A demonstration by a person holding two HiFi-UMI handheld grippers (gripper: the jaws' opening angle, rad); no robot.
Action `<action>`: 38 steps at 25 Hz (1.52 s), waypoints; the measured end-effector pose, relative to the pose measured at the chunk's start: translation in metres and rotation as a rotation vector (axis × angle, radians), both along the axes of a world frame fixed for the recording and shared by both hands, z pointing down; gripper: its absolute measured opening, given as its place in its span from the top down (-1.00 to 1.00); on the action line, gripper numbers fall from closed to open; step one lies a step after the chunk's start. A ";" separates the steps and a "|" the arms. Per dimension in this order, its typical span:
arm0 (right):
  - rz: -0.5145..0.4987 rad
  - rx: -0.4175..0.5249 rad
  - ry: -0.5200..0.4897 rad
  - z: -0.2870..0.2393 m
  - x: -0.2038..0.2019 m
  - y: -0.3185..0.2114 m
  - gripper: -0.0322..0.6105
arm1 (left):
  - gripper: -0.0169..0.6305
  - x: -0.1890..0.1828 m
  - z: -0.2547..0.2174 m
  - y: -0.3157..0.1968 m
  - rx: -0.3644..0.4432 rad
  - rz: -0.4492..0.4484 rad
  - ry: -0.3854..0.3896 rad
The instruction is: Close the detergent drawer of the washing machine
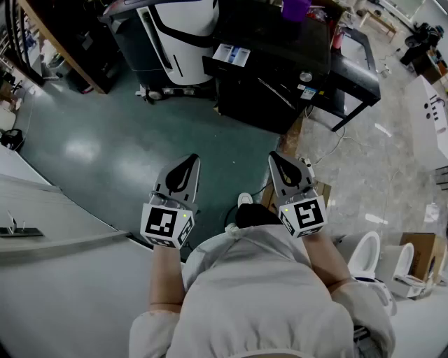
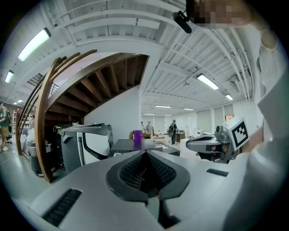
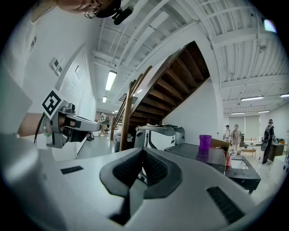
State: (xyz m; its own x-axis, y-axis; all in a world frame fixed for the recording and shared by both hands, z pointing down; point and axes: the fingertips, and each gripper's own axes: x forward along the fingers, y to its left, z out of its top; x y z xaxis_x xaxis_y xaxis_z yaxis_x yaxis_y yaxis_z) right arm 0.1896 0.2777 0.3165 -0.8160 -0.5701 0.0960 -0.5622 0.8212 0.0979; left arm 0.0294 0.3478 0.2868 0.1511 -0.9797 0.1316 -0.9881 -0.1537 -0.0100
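Note:
The black washing machine [image 1: 273, 63] stands on the floor ahead of me, well beyond both grippers. Its detergent drawer [image 1: 231, 54] sticks out open at the upper left corner, showing white and blue inside. A purple cup [image 1: 295, 8] rests on the machine's top. My left gripper [image 1: 189, 162] and right gripper [image 1: 276, 157] hang side by side over the green floor, both shut and holding nothing. The left gripper view looks past its closed gripper [image 2: 145, 155] to the machine [image 2: 135, 145] and cup [image 2: 137, 136]. The right gripper [image 3: 143, 155] faces the machine [image 3: 198, 153] too.
A white and black appliance [image 1: 175, 35] stands left of the washing machine. A black table [image 1: 357, 70] is to its right. A wooden staircase [image 2: 49, 126] rises at the left. White toilets [image 1: 378, 259] sit at the lower right; people stand far off.

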 end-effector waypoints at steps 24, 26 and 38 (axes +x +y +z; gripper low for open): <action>0.028 -0.066 -0.018 0.012 -0.023 -0.027 0.89 | 0.89 -0.024 0.010 -0.016 -0.007 -0.014 0.052; 0.013 -0.069 -0.005 0.020 -0.033 -0.038 0.89 | 0.89 -0.031 0.012 -0.028 -0.009 -0.018 0.060; -0.003 -0.130 -0.021 0.037 -0.109 -0.194 0.89 | 0.89 -0.108 0.040 -0.168 -0.083 -0.075 0.046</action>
